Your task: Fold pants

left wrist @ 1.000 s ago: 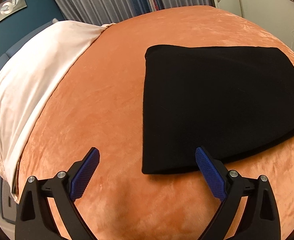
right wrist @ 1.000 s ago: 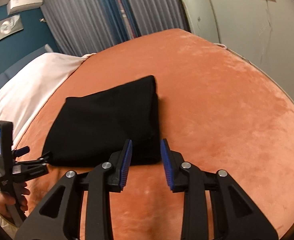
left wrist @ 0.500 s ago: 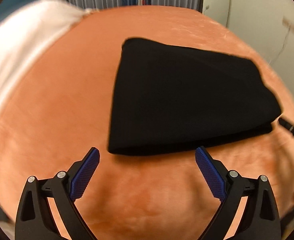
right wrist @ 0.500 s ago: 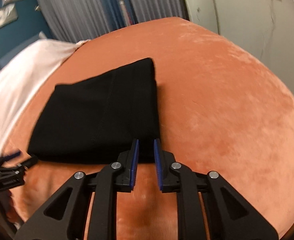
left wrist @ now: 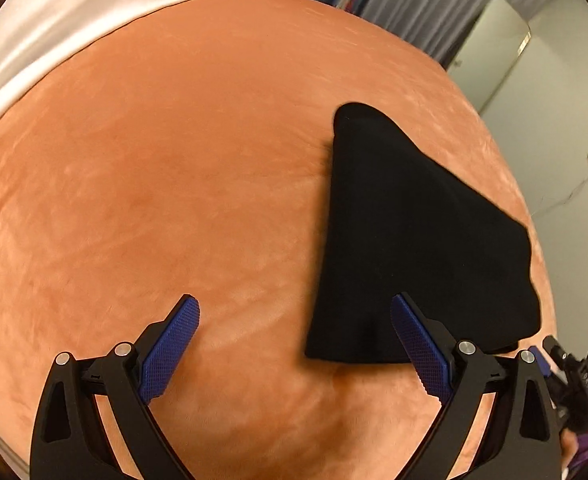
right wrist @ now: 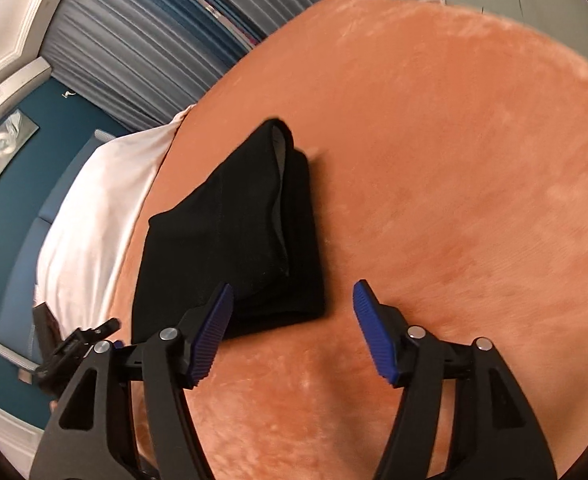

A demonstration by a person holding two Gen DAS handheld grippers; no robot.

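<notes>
We see the black pants (left wrist: 418, 240) folded into a compact bundle, lying flat on the orange velvety bedspread (left wrist: 154, 184). In the left wrist view the bundle sits right of centre, tapering toward the upper middle of the frame, its near edge reaching down to the lower right. In the right wrist view the pants (right wrist: 230, 232) lie left of centre, running from the middle of the frame down toward the lower left, and a pale lining shows along the folded layers on their right side.

The left hand-held gripper (left wrist: 294, 328) stands wide, with nothing between its blue pads; its right pad overlaps the near edge of the pants in the picture, though we cannot tell whether it touches the cloth. The right hand-held gripper (right wrist: 294, 308) is spreading its jaws, and the near right corner of the bundle shows in the gap between them, but the pads do not press on it.

A cream pillow (left wrist: 78, 12) fills the upper left of the left view and appears at the left of the right view. Grey pleated curtains (right wrist: 146, 44) hang across the upper left of the right view.
</notes>
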